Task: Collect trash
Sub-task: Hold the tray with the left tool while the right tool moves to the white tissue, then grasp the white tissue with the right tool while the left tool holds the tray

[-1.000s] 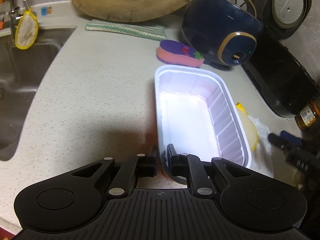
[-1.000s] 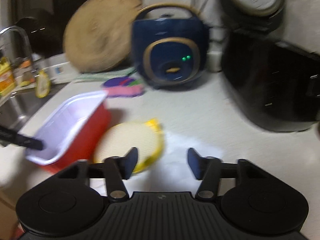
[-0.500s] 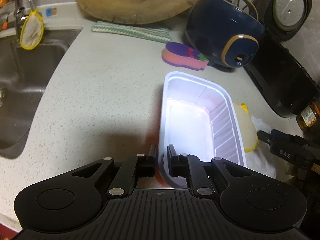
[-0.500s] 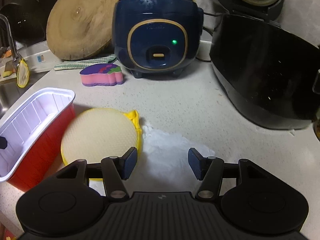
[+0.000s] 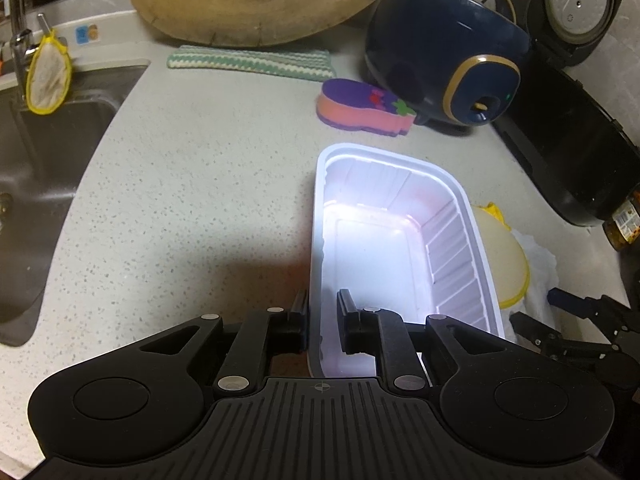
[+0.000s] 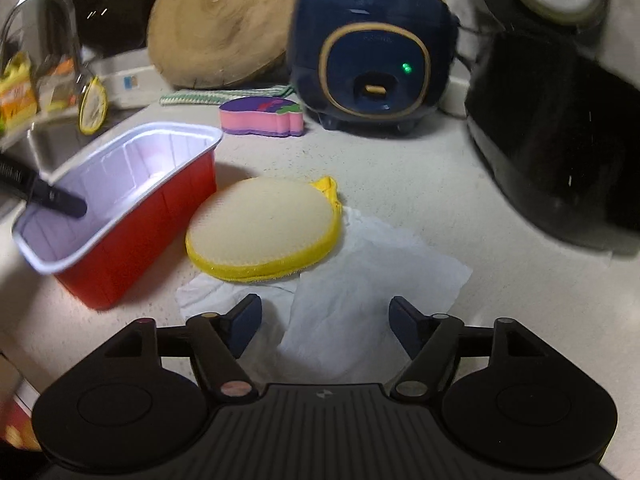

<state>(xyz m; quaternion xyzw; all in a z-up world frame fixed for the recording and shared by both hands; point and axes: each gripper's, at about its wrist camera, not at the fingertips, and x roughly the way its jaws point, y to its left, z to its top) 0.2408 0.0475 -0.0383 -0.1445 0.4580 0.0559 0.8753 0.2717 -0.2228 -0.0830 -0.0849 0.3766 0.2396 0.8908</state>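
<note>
The tissue point(image 6: 360, 280), white and crumpled, is lying flat on the counter point(image 6: 400, 184) directly ahead of and between the fingers of the right tongs point(image 6: 325, 324). The right tongs are standing released, their jaws having just been opening, with nothing pressed between the pads; the tissue is under the gap, not gripped. A round yellow-edged sponge point(image 6: 264, 228) is resting on the far left part of the tissue, just beyond the left finger of the right tongs. Touching or just beside the sponge, further left, is sitting the tray point(image 6: 132, 216), red outside and white inside.

The left tongs point(image 5: 322, 322) are straddling the near-left wall of the tray point(image 5: 400, 248), one finger outside and one inside. Their jaws have just been opening; a gap is showing between the inner pad and the wall, so the wall is lying between the pads without being pressed. In the left view the right tongs point(image 5: 536, 312) are appearing at the right edge, beside the tray and over the tissue point(image 5: 538, 264).

Beyond both tongs are standing a purple-pink sponge point(image 6: 262, 117), a blue cooker point(image 6: 372, 56) and a wooden board point(image 6: 224, 24).
</note>
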